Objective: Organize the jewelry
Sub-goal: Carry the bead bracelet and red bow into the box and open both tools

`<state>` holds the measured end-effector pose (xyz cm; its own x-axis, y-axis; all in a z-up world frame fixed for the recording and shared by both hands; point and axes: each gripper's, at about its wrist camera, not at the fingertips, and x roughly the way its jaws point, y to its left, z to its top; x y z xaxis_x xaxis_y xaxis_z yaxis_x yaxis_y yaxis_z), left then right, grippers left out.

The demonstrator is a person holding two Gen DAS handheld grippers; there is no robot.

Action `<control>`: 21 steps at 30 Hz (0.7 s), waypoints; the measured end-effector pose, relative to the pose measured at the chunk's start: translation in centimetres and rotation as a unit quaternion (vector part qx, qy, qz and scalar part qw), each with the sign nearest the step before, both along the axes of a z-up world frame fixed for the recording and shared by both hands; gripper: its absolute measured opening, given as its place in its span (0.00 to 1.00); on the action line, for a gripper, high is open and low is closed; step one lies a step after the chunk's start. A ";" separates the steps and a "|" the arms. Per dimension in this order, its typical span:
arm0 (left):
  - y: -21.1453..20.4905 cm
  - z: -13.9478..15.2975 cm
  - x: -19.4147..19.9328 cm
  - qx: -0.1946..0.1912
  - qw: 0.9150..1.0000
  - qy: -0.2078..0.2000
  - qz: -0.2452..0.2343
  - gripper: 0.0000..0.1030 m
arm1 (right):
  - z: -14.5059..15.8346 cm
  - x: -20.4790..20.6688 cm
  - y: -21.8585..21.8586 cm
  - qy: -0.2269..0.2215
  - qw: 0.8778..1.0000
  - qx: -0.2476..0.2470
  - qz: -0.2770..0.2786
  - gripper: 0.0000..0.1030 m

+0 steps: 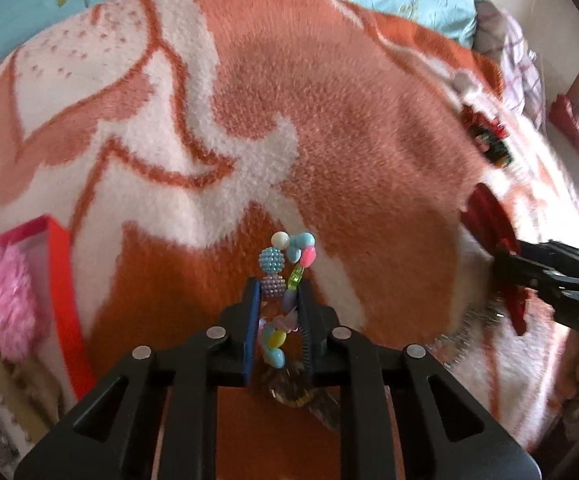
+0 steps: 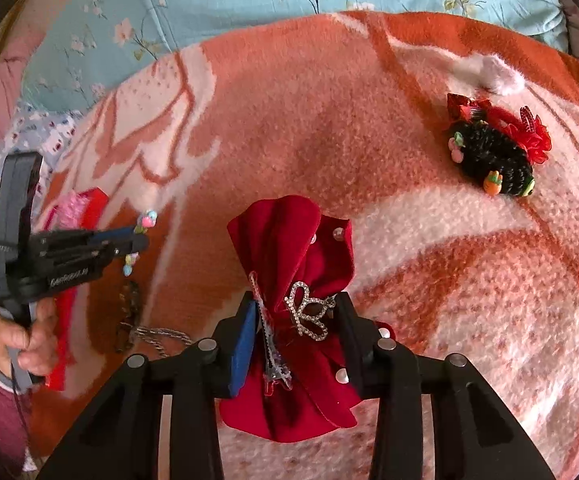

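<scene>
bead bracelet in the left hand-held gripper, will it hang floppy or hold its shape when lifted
Probably floppy: the bead bracelet is separate beads in a loop, so the parts outside the left hand-held gripper should droop. Likely light, since the beads look plastic. The round, glossy beads might slip between the pads.

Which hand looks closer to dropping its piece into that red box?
Probably the left. The left gripper, closed on the pastel bead bracelet, sits just beside the red box. The right gripper, around the red velvet bow, is farther from it.
</scene>
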<state>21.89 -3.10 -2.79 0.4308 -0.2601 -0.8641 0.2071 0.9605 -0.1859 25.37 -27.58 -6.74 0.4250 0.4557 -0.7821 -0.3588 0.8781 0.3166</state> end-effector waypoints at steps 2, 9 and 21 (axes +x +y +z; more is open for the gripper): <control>0.6 0.9 -1.0 -0.010 1.000 -0.007 0.006 0.15 | 0.3 -0.4 0.2 -0.004 1.000 0.011 0.002 0.37; 3.7 2.9 -4.8 -0.047 0.998 -0.027 0.042 0.15 | 1.9 -2.8 2.0 -0.020 0.999 0.029 0.022 0.37; 10.4 4.9 -12.1 -0.066 0.990 -0.054 0.110 0.15 | 4.9 -7.5 7.8 -0.052 0.994 0.074 0.067 0.37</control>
<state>9.81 7.30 2.09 0.5769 -0.2585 -0.7748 0.0216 0.9531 -0.3019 17.89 -19.82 -1.86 0.4271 0.6208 -0.6574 -0.5069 0.7665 0.3945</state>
